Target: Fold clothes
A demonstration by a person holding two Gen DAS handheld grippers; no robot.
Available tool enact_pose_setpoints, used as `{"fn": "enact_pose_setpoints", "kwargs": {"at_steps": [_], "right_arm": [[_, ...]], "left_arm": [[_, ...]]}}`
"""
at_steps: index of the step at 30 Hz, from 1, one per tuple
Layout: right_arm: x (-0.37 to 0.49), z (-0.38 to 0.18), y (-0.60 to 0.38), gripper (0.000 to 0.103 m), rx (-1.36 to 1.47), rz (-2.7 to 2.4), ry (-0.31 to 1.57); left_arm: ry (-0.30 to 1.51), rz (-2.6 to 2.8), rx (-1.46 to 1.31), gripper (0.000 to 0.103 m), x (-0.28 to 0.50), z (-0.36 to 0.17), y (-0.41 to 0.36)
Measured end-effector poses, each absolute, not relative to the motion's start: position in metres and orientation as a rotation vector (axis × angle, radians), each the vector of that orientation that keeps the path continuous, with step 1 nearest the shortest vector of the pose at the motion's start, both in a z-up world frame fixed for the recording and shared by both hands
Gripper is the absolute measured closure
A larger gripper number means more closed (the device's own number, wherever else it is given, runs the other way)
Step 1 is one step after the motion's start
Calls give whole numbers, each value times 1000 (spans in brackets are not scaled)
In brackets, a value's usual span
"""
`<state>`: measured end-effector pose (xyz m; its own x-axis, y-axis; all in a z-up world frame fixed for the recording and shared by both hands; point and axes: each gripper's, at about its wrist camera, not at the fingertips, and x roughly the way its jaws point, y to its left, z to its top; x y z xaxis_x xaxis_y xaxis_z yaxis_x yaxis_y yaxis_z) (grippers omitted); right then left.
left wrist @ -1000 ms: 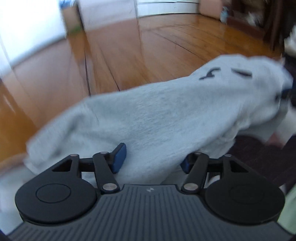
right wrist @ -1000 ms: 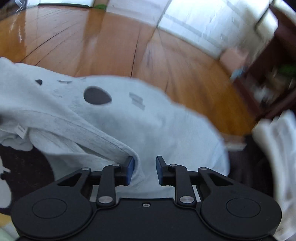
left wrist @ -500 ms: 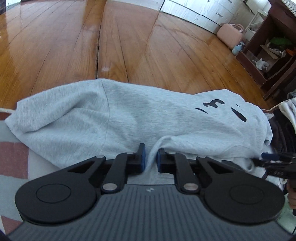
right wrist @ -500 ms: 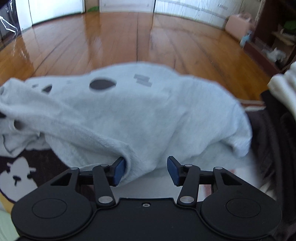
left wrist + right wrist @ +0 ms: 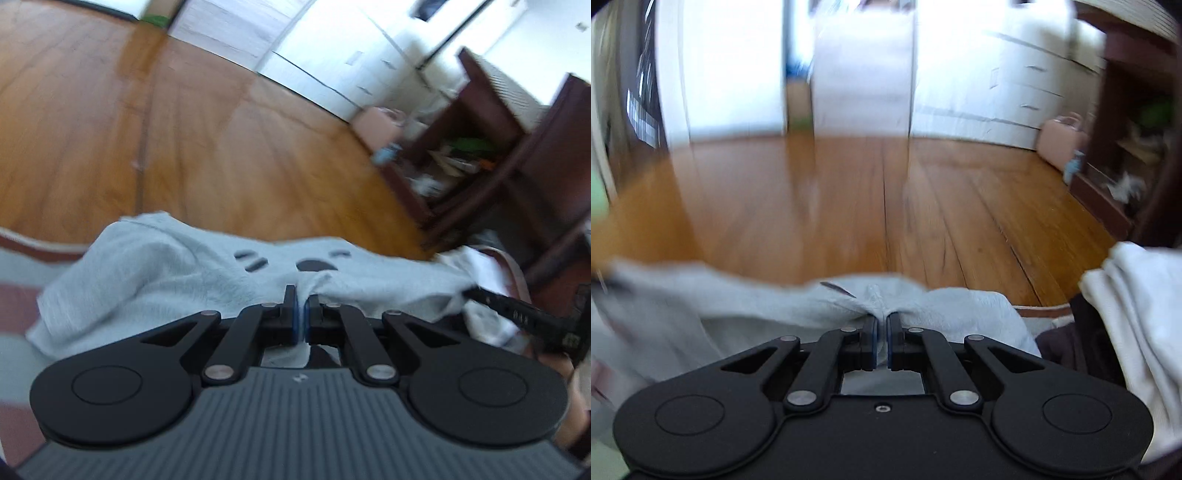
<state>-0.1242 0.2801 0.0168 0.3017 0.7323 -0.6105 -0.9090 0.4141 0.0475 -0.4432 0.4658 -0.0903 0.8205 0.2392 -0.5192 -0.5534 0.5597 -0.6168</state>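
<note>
Left wrist view: left gripper [image 5: 301, 317] has its jaws pinched nearly together on a fold of the grey sweatshirt [image 5: 155, 273], cloth bunched up between the blue pads and a flap hanging below them. Sweatshirt is draped across the frame in front of the gripper, dark printed marks [image 5: 310, 265] visible on the top face just beyond the pinch point. Its left end lies over a striped rug [image 5: 22, 266], red and pale bands; wooden floor [image 5: 207, 147] runs beyond the far edge. Right gripper's black body [image 5: 524, 317] shows at the right edge of this view, touching the sweatshirt's right end. Dark wooden shelf unit [image 5: 491, 147] at right, contents blurred, pink case [image 5: 373, 122] beside it by the white cabinets [image 5: 332, 62]. Right wrist view: right gripper [image 5: 881, 332] is likewise clamped on a ridge of the same sweatshirt [image 5: 746, 306], only a thin sliver of gap with fabric in it. Garment stretches left from the pinch toward the frame edge, taut along its upper edge, with a shorter bulge to the right. White garment [image 5: 1137, 302] piled at the right, over something dark [image 5: 1067, 343]; cannot tell what that is. Both frames are motion-blurred, finer detail of the print unreadable.
</note>
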Motion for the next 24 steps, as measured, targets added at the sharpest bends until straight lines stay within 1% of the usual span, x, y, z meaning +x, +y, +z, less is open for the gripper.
{"fn": "enact_pose_setpoints", "kwargs": {"at_steps": [3, 4, 5, 6, 8, 9, 11, 12, 13, 14, 16, 19, 24], "right_arm": [[-133, 23, 241, 99, -375, 1102, 651], [-136, 14, 234, 99, -440, 1080, 671], [-138, 3, 229, 99, -509, 1047, 698], [-139, -13, 226, 99, -586, 1000, 736], [-137, -46, 223, 99, -692, 886, 826], [-134, -57, 222, 99, -705, 843, 860], [-130, -73, 220, 99, -723, 774, 906], [-129, -72, 219, 99, -718, 773, 895], [-130, -69, 220, 99, -713, 773, 877], [-131, -64, 222, 99, -710, 778, 848], [-136, -56, 224, 99, -707, 794, 784], [-136, -54, 233, 99, -727, 803, 752], [-128, -78, 240, 98, -749, 823, 847]], "left_arm": [[457, 442, -873, 94, -450, -97, 436], [521, 460, -886, 84, -449, -109, 431], [584, 478, -899, 71, -447, -121, 427], [648, 496, -911, 66, -445, -133, 422], [750, 555, -920, 65, -443, -150, 422], [759, 581, -927, 65, -445, -152, 426], [725, 627, -936, 54, -452, -149, 435], [695, 649, -939, 50, -455, -145, 439], [673, 678, -937, 42, -458, -142, 443], [669, 722, -924, 39, -459, -141, 446], [688, 800, -887, 35, -461, -141, 451], [759, 856, -861, 34, -459, -152, 460], [807, 887, -858, 34, -454, -163, 466]]}}
